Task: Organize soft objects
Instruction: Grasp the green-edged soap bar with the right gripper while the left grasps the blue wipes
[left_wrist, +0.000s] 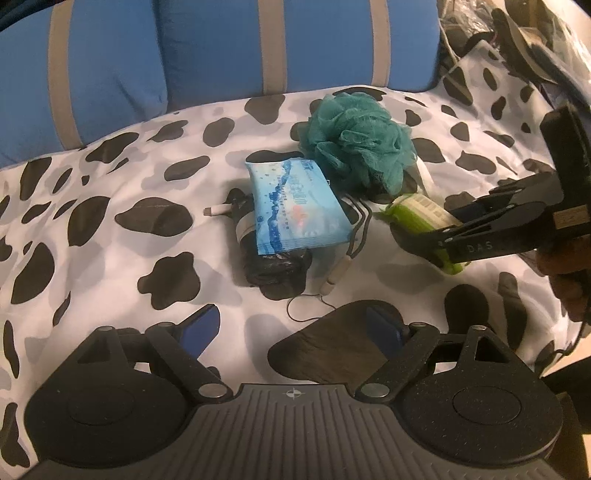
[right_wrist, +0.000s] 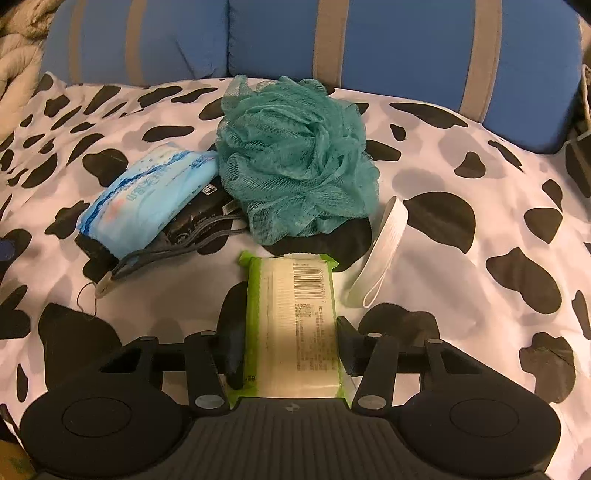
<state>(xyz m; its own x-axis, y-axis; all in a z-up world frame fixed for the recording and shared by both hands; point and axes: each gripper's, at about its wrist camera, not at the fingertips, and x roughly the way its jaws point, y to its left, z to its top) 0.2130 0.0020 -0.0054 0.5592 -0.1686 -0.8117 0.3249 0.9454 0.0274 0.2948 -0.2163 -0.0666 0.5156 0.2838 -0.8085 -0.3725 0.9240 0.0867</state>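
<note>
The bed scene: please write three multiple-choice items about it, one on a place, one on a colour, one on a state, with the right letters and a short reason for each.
1. Where does the blue wipes pack lie?
A. on top of a black bundle
B. under the sponge
C. on the blue pillow

2. What colour is the mesh bath sponge?
A. pink
B. teal
C. white

3. What is between the fingers of the right hand-held gripper?
A. nothing
B. the white band
C. the green pack

Answers:
1 A: the black bundle sticks out from under the pack in both views.
2 B: its netting is teal in both views.
3 C: the right wrist view shows the green-edged pack with a barcode lying between the two fingers, while the white band lies apart on the cow-print cover.
</note>
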